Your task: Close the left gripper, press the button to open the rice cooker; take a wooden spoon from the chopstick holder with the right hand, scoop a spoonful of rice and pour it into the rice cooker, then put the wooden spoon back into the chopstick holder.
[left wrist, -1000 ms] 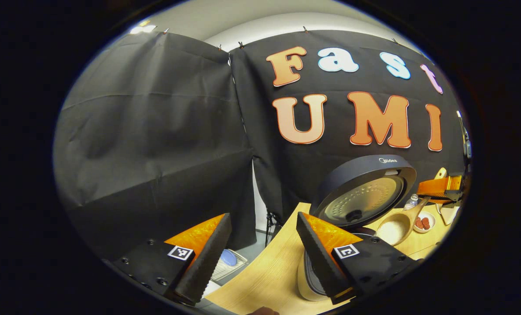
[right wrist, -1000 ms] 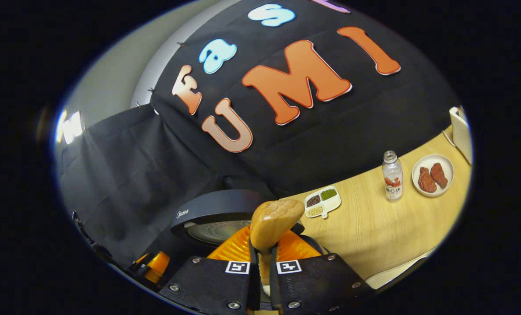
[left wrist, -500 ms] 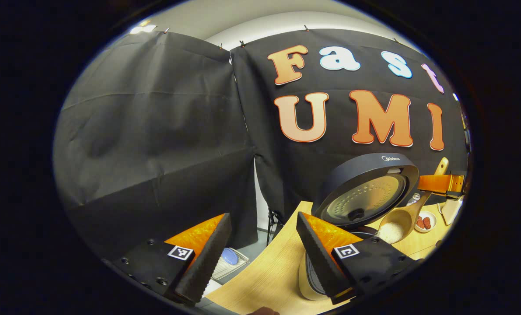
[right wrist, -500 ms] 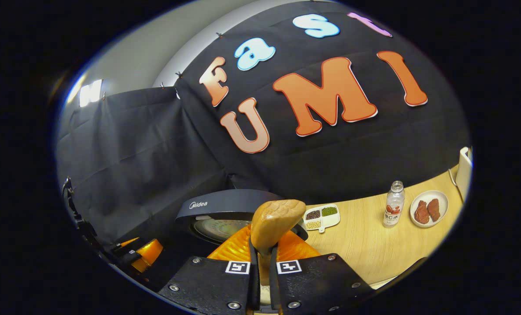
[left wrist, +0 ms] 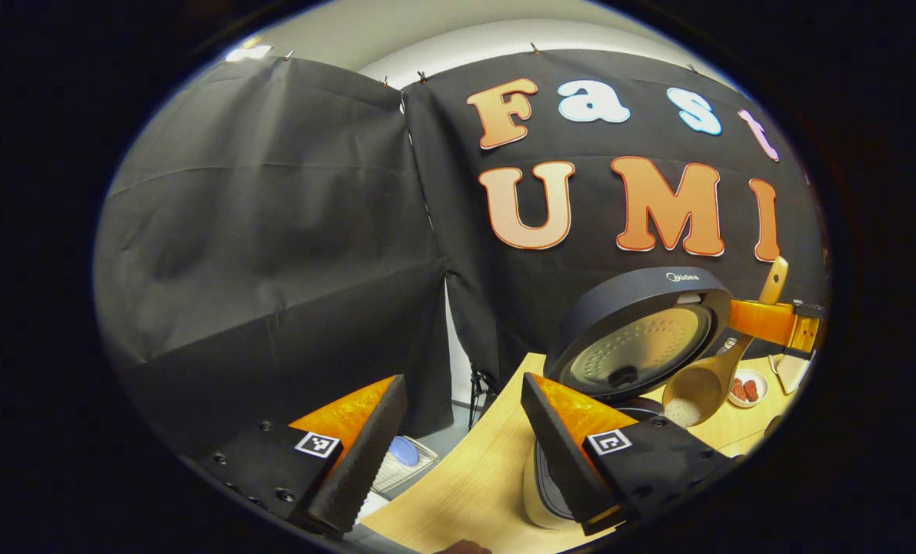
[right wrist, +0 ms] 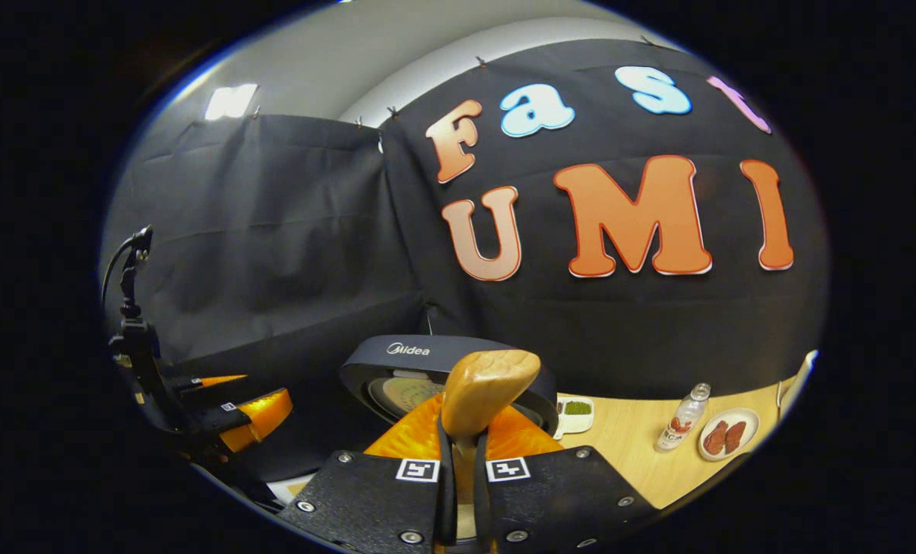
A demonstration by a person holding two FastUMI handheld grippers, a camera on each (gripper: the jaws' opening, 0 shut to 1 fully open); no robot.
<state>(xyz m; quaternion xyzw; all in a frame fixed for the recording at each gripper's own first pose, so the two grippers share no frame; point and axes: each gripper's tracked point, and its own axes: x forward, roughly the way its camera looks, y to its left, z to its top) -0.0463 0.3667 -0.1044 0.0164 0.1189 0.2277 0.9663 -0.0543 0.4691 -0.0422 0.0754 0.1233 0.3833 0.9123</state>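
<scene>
Rice cooker (left wrist: 634, 338): lid raised, on tabletop (left wrist: 473, 477).
Right claw (right wrist: 461, 454): clamped on wooden spoon (right wrist: 488, 388), bowl tipped with rice (left wrist: 682, 412) above cooker.
Left claw (left wrist: 461, 446): spread wide, empty.

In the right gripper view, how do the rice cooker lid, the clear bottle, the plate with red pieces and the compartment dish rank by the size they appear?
Largest to smallest, as they appear:
1. rice cooker lid
2. plate with red pieces and clear bottle: they look about alike, so I do not rank them
3. compartment dish, partly hidden by the lid

The lid sits nearer the camera, which enlarges it.
</scene>
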